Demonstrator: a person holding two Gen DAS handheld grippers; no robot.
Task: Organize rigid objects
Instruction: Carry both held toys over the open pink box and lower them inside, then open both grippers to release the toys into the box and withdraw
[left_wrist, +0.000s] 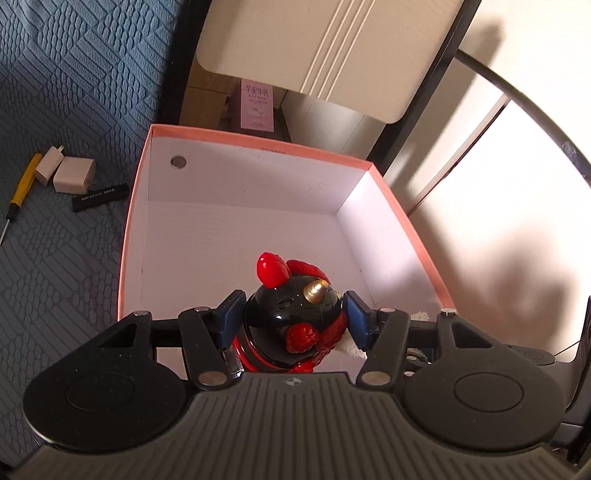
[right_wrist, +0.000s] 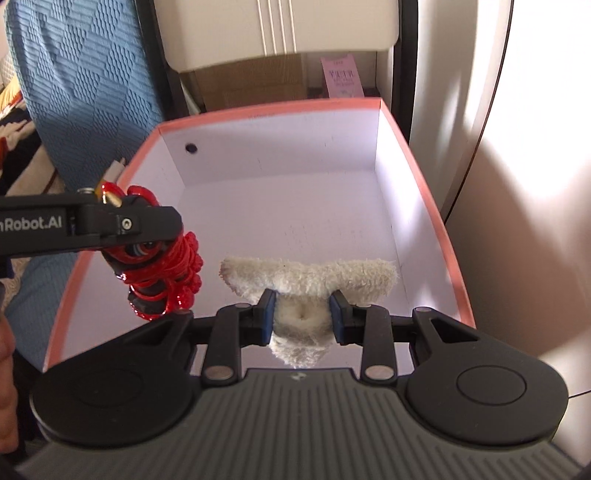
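Left gripper (left_wrist: 293, 317) pinches black-and-red plastic figurine (left_wrist: 291, 314), right gripper (right_wrist: 302, 315) pinches white fluffy plush toy (right_wrist: 306, 280), both over open pink-rimmed white cardboard box (right_wrist: 424, 206); lower to floor, release apart

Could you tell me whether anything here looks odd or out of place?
Yes: the right tool grips a fluffy white plush over the box, though the task concerns rigid objects. The left tool holds a hard figurine.
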